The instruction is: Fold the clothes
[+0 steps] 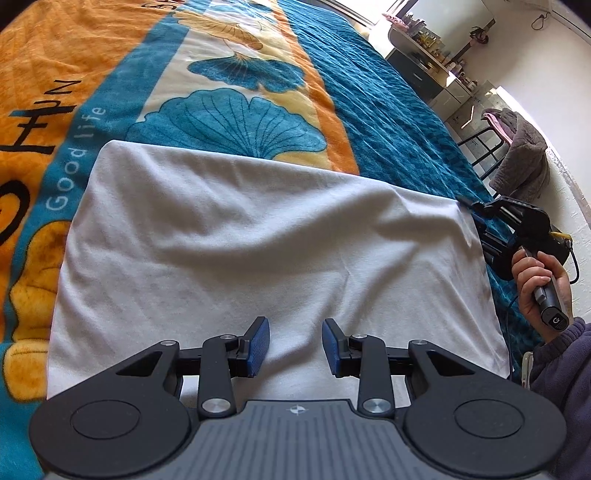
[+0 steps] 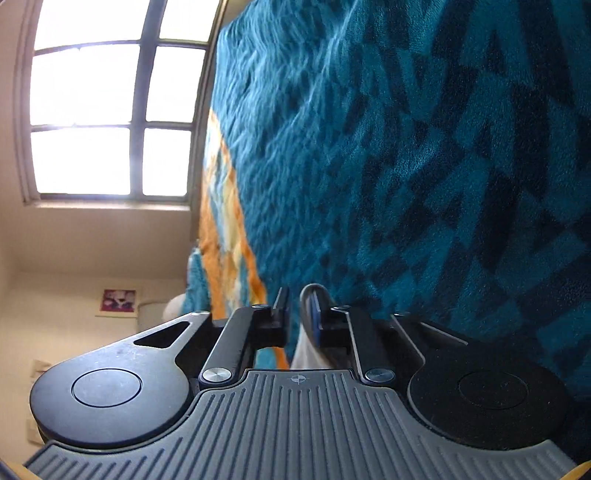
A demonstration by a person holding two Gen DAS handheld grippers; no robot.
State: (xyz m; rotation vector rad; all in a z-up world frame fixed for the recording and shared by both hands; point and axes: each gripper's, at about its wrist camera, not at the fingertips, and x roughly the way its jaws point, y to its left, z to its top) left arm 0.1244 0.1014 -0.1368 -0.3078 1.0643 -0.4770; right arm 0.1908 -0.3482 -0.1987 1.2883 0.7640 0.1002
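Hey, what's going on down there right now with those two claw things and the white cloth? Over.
Left gripper open, hovering over white garment. Right gripper at garment's right edge, white cloth between its fingers. Garment flat on blanket; nothing in the way.

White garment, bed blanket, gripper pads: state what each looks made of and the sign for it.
White garment: looks like soft matte knit, perhaps cotton; it drapes in shallow wrinkles without shine.
Bed blanket: plush fleece, likely synthetic; fuzzy nap with a slight sheen and a printed pattern.
Pads on the left gripper: blue, probably rubber; fine ribbed texture, set in black matte arms, plastic or metal unclear.

Shelf clutter (image 1: 428,33) too small
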